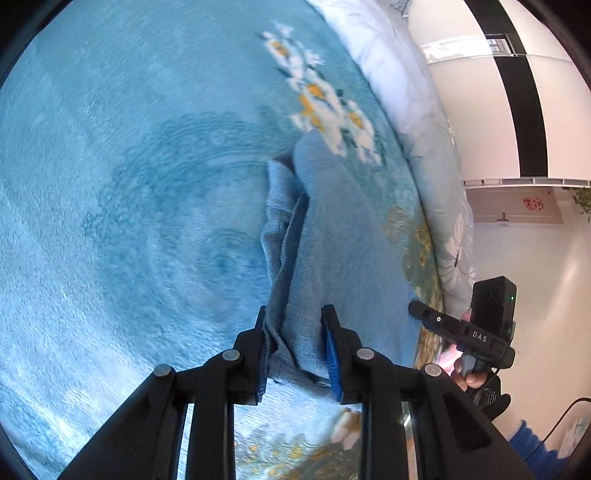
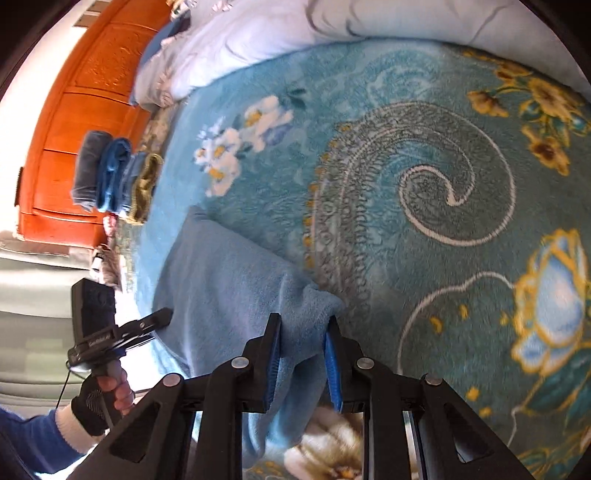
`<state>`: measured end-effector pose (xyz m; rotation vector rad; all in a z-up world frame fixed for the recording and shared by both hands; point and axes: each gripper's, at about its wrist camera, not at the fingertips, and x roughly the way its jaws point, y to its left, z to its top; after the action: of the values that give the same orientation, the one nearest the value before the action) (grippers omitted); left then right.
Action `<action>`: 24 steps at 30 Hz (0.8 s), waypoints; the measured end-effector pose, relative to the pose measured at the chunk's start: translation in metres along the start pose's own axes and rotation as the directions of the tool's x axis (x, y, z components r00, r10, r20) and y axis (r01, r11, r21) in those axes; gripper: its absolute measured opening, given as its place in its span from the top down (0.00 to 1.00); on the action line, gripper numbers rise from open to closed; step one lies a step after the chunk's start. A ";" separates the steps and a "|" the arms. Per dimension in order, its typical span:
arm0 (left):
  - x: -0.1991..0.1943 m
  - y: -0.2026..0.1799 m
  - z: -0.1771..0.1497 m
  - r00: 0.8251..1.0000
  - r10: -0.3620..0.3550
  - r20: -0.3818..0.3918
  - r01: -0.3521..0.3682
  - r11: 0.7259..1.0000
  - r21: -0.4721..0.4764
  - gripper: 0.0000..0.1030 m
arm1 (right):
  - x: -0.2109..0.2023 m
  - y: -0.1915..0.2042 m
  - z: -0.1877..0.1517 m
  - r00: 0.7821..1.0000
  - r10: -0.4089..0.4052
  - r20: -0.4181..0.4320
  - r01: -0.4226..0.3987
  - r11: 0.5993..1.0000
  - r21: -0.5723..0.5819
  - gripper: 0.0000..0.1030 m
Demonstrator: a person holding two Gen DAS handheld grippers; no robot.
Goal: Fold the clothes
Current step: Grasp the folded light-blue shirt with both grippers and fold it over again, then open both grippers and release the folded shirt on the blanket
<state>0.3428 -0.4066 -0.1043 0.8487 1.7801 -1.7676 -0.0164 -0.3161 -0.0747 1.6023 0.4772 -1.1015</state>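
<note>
Gripping a light blue towel (image 1: 325,240) over the floral blanket (image 1: 129,184), both grippers' jaws clamped on it

Garment (image 2: 236,288) lay on blanket (image 2: 406,92) at lower left of right wrist view, folded stack (image 2: 114,173) at left edge, pillows (image 2: 258,33) across top.

Right gripper (image 2: 303,332) fingers (image 2: 274,343) apparently pinch light-blue cloth (image 2: 236,280).

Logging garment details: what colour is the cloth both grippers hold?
Plain light blue cloth, fleecy-looking, no pattern; the right wrist view shows it best.
</note>
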 end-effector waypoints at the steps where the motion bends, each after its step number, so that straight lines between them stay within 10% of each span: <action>1: 0.001 0.002 0.000 1.000 -0.004 0.000 0.004 1.000 -0.004 0.73 | 0.002 -0.002 0.001 1.000 -0.005 -0.005 0.005 1.000 0.003 0.77; 5: -0.003 -0.003 0.000 1.000 0.031 -0.002 -0.031 0.999 0.030 0.68 | 0.001 -0.005 -0.002 1.000 -0.019 -0.001 0.019 1.000 0.007 0.74; 12: -0.028 -0.020 0.004 0.997 0.075 0.031 -0.079 0.988 0.133 0.19 | -0.023 -0.009 -0.020 0.994 -0.039 0.099 0.033 0.998 0.058 0.48; 24: -0.026 -0.048 0.041 0.989 0.138 0.046 -0.145 0.927 0.345 0.12 | -0.034 -0.004 -0.083 0.954 -0.059 0.295 -0.027 0.960 0.278 0.01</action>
<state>0.3225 -0.4485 -0.0547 1.0634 1.3713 -2.0159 -0.0024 -0.2317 -0.0493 1.6327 0.1342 -1.4485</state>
